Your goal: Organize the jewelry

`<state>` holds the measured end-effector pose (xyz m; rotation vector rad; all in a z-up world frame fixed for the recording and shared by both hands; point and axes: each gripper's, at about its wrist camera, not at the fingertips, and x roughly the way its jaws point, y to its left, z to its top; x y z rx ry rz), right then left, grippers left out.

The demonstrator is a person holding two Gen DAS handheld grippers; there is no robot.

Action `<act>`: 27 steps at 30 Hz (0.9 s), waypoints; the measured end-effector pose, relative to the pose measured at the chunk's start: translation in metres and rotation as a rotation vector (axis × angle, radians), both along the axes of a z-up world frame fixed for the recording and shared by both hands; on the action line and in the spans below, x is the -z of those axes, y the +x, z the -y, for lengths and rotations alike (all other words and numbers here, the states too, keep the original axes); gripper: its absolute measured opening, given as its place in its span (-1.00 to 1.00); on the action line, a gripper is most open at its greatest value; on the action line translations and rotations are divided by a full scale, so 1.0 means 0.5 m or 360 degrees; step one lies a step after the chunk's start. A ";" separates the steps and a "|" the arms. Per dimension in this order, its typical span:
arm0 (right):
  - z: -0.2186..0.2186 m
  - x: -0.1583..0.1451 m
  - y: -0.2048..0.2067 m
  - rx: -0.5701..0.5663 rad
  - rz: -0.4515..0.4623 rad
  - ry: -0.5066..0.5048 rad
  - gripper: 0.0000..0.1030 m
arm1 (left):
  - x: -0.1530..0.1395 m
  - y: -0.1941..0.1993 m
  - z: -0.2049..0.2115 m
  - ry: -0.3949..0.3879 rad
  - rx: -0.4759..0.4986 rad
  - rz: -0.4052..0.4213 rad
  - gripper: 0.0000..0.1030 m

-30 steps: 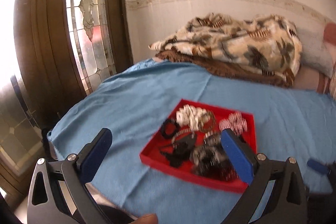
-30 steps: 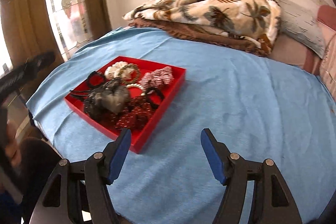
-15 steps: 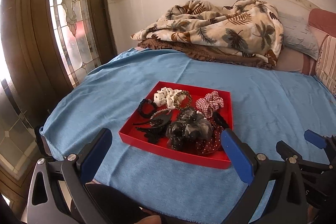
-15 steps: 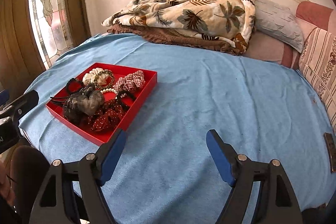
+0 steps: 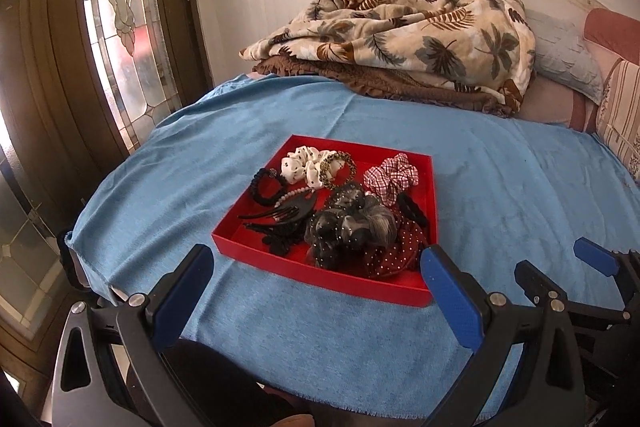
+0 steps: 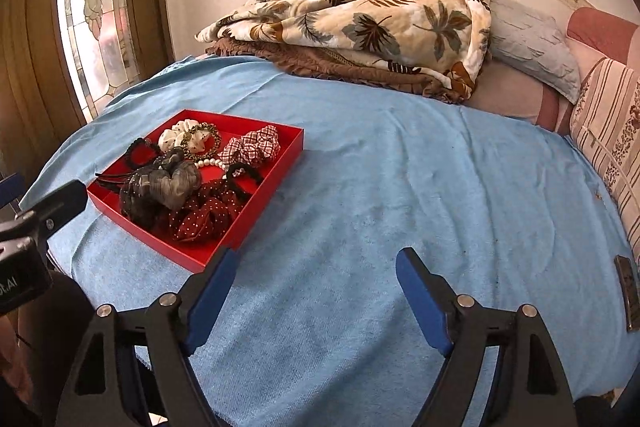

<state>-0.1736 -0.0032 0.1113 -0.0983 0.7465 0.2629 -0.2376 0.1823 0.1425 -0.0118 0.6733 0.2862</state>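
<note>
Now both empty: left hand-held gripper (image 5: 316, 279) wide, right hand-held gripper (image 6: 316, 287) opening, near red tray (image 5: 320, 273) w/ scrunchies.

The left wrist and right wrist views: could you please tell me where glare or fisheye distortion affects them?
Left wrist view: the stained-glass window glares white and the wall border bows. Right wrist view: the same window blows out, the blue bedspread bulges, the corners vignette black.

Setting: home bedroom. Bed (image 5: 500, 187) under a blue cover, leaf-print blanket (image 5: 400, 35) heaped at the wall, pillows (image 6: 532, 47), leaded glass door (image 5: 120, 27) alongside.
</note>
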 end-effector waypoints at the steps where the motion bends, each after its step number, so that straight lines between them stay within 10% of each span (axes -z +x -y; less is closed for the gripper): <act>1: 0.000 0.001 0.001 0.0003 -0.0006 0.0000 0.67 | 0.001 0.001 -0.001 -0.0005 0.0002 -0.0005 1.00; 27: -0.022 0.033 0.017 -0.0042 -0.0091 -0.0046 0.68 | 0.038 0.033 -0.036 -0.0070 -0.0017 -0.0092 1.00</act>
